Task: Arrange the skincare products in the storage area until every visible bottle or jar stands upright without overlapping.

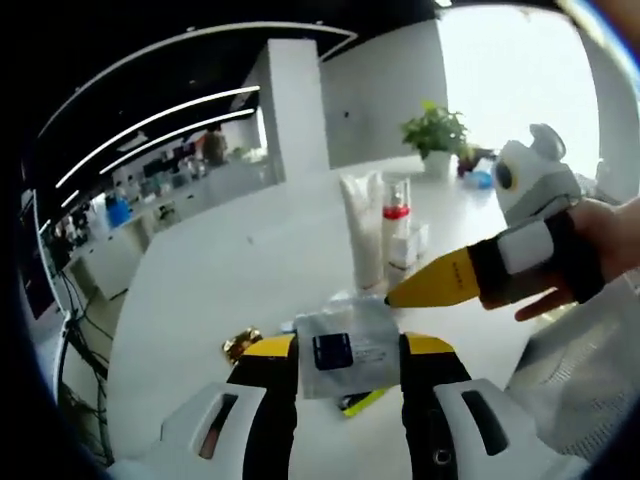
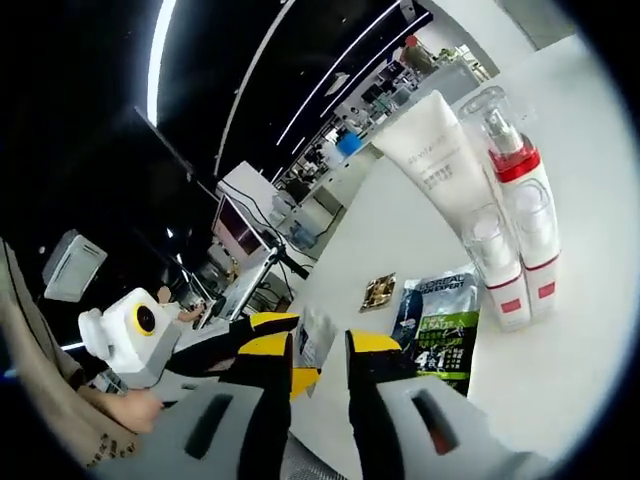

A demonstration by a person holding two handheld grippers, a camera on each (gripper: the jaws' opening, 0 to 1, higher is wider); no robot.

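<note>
My left gripper [image 1: 347, 350] is shut on a grey sachet [image 1: 345, 350] with a dark square label, holding it just above the white table [image 1: 220, 290]. Past it, a white tube [image 1: 360, 235] and a clear-capped bottle with a red collar [image 1: 396, 225] stand upright side by side. My right gripper [image 1: 400, 295] comes in from the right, its yellow tip close to the sachet's top corner. In the right gripper view its jaws [image 2: 320, 350] stand a narrow gap apart, holding nothing. A dark green sachet [image 2: 440, 320] lies flat before the tube [image 2: 440, 150] and bottles [image 2: 520, 200].
A small gold square item [image 2: 378, 292] lies on the table left of the green sachet. A potted plant [image 1: 435, 130] stands at the table's far end. A person's hand [image 1: 600, 240] holds the right gripper. Desks with monitors stand beyond the table's left edge.
</note>
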